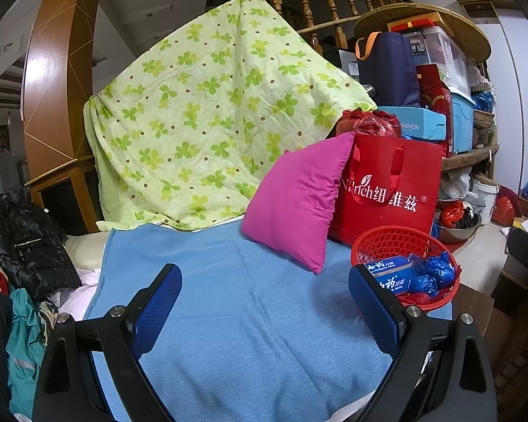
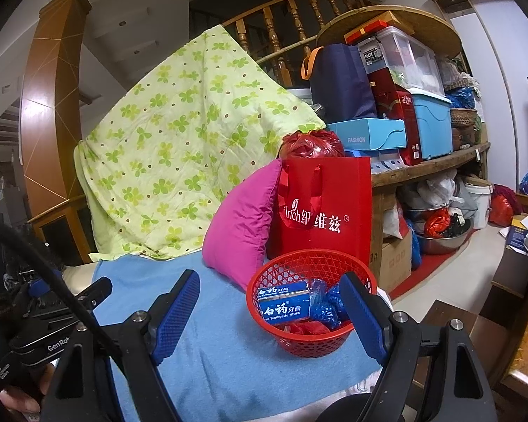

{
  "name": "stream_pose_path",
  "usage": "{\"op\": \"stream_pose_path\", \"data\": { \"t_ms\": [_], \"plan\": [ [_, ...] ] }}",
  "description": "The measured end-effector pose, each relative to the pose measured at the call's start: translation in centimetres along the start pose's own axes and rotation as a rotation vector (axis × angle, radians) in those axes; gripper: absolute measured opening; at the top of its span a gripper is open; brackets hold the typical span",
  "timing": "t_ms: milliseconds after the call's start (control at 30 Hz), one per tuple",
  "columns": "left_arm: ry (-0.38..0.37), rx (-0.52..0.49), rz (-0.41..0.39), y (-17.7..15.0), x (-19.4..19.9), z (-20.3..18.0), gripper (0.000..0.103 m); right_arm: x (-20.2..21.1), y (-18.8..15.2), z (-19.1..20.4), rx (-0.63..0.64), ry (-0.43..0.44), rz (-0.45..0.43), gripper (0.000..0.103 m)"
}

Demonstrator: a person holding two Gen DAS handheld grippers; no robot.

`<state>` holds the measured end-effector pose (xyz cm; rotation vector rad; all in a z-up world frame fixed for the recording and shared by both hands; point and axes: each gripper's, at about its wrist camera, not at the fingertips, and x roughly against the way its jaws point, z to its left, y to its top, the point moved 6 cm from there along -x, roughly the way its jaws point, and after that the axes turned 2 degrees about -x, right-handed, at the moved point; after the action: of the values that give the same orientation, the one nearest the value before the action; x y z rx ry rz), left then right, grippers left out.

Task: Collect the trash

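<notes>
Both claws spread wide, gripping nothing: left claw [image 1: 262, 304] over blue towel [image 1: 228, 316] left of red basket [image 2: 311, 302]; right claw [image 2: 271, 311] at basket holding toothpaste box [image 2: 283, 302], blue wrappers [image 2: 325, 304].

- The basket [image 2: 311, 316] was red lattice plastic.
- The toothpaste box [image 2: 283, 302] was blue with white lettering.
- The towel [image 1: 243, 316] was plain light blue.
- The quilt [image 1: 207, 116] was pale green (clover-printed, brown-dotted).
- The pillow [image 1: 299, 200] was magenta.
- The gripper pads [image 2: 177, 311] were dark blue.
</notes>
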<state>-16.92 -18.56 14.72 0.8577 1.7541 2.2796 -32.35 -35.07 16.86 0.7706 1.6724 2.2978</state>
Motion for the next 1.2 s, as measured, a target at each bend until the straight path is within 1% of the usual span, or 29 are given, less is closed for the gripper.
{"op": "stream_pose_path", "data": {
  "t_ms": [1200],
  "plan": [
    [-0.015, -0.007, 0.005, -0.57, 0.22, -0.14, 0.096, 0.1, -0.3, 0.52, -0.001, 0.013, 0.004, 0.084]
  ]
}}
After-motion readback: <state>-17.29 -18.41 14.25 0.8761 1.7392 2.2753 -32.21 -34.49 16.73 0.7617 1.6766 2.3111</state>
